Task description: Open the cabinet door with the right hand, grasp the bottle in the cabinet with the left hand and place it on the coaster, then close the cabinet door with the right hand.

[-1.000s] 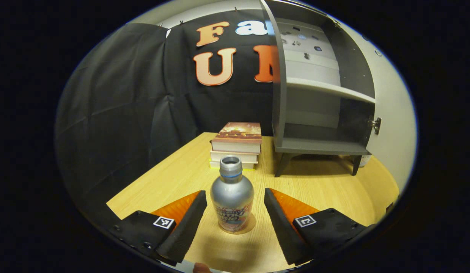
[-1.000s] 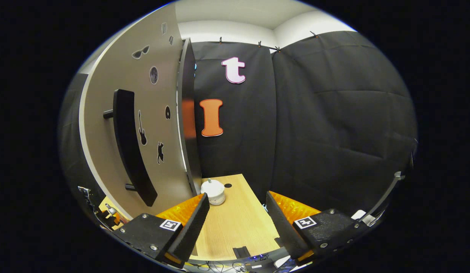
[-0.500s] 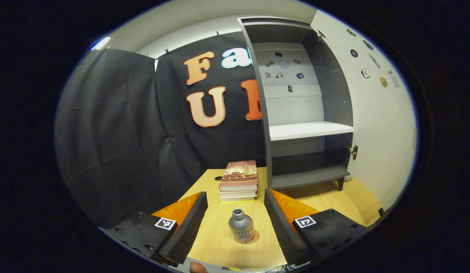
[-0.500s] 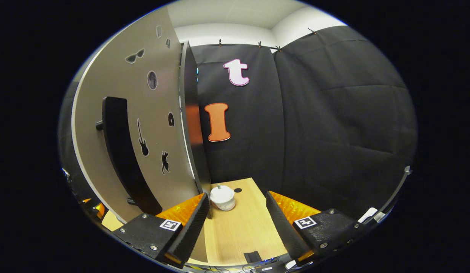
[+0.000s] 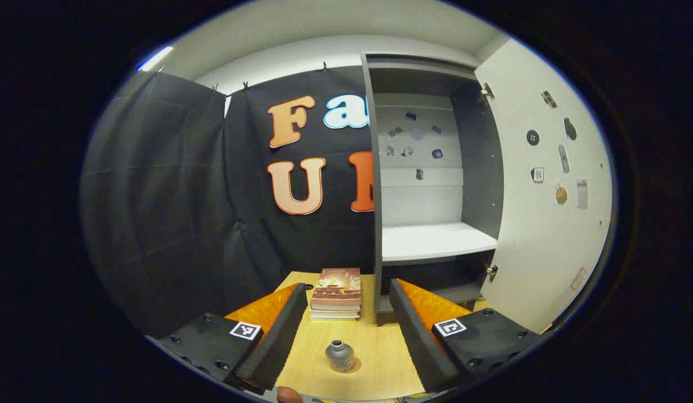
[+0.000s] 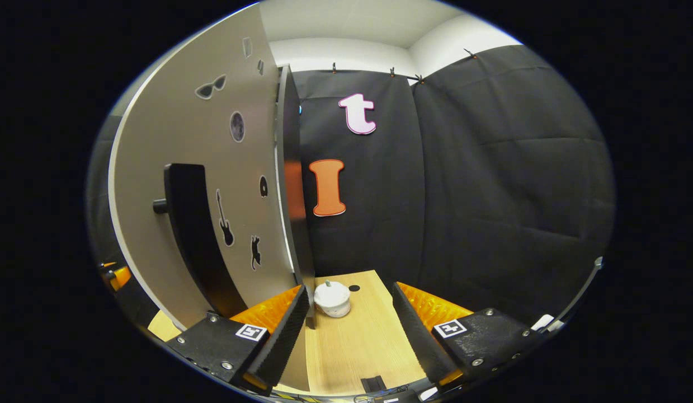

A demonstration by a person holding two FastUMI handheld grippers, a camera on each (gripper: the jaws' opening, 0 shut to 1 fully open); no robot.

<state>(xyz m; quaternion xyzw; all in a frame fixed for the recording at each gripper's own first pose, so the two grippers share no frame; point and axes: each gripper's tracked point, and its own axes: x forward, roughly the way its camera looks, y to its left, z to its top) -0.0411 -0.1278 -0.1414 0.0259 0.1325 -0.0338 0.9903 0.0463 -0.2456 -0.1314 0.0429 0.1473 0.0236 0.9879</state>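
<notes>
Bottle (image 5: 340,356) stands on coaster (image 5: 354,367), placement apparently done. Left gripper (image 5: 346,322) released, well above it. Right gripper (image 6: 349,322) spread, beside handle (image 6: 198,240) of open cabinet door (image 6: 212,184), presumably for closing.

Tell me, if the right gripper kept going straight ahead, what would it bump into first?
Probably the small white lidded pot on the wooden table, beside the open cabinet door. The right gripper looks open; depth is hard to judge.

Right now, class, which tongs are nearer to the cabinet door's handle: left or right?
Right. The right tongs sit close beside the black handle on the open cabinet door. The left tongs hang over the bottle, well back from it.
</notes>
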